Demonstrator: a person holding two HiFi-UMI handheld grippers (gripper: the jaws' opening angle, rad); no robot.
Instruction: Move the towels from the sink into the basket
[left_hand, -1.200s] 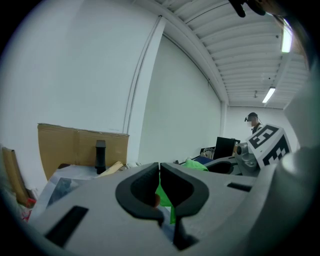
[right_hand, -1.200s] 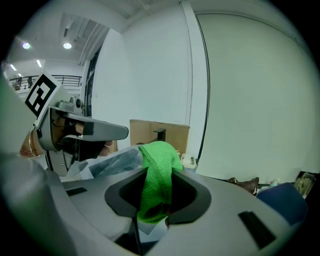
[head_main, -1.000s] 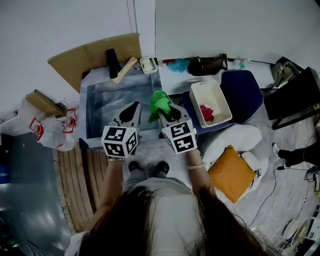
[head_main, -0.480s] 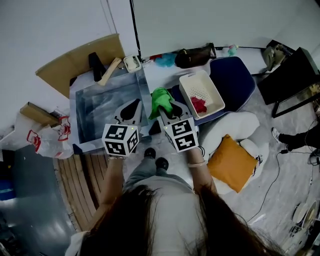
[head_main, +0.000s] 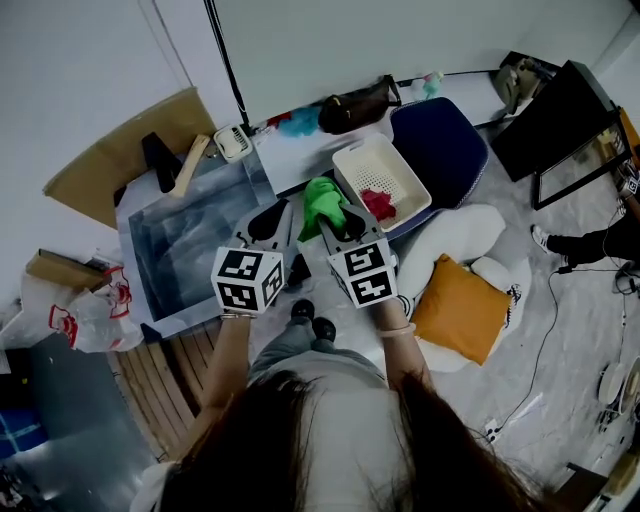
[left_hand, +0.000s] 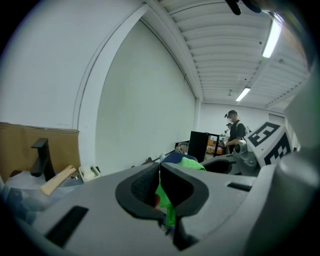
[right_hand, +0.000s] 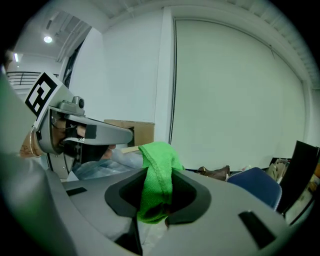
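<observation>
Shift: Both grippers are swinging away from the sink (head_main: 185, 245) toward the basket (head_main: 408, 172); compared with a second ago, the basket is now sitting just beyond the right tips and the sink is sliding off to the left.
Right fingers (right_hand: 176, 176): these are clamping a fold of the green towel (right_hand: 157, 167), which is bunching above the pads and hanging a little below them.
Left fingers (left_hand: 150, 175): these are pressing together on nothing; the green showing through the slit behind the tips is, we are judging, the towel in the other gripper.
Right gripper (head_main: 335, 222): it is carrying the towel in the air, near the basket's near corner but not yet over its opening.
Left gripper (head_main: 272, 218): it is travelling alongside, just beside the right one, unloaded.
Basket contents: a red towel (head_main: 378, 205) is already lying inside.
Sink contents: we are seeing no towel there, though its bottom is dim and we cannot tell for sure.
Step in hand: we are reading this as the carry, partway from sink to basket.
Next move: we are expecting to bring the right tips over the basket's opening, clear of the rim, then part the pads so the cloth is dropping beside the red one.
</observation>
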